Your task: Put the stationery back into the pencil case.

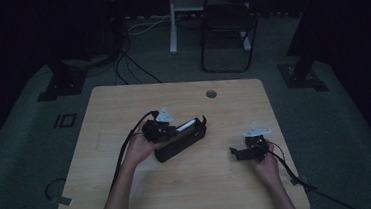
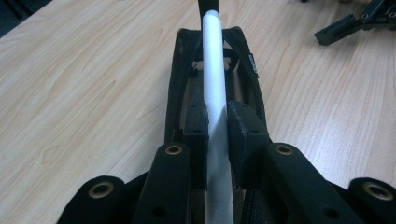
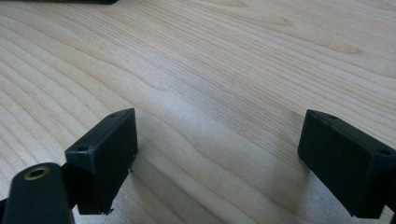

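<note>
White stick going into the black case

High view: the left gripper [image 1: 161,129], at table centre, holds a white stick [image 1: 187,125] over the open black case [image 1: 180,141]; the right gripper [image 1: 245,152] waits at four o'clock.
Left gripper view: jaws clamp the stick [image 2: 215,88] above the case [image 2: 243,60]; next, I judge, lower and release. The strap's label is unreadable.
Right gripper view: jaws wide apart over bare table [image 3: 224,60].
</note>
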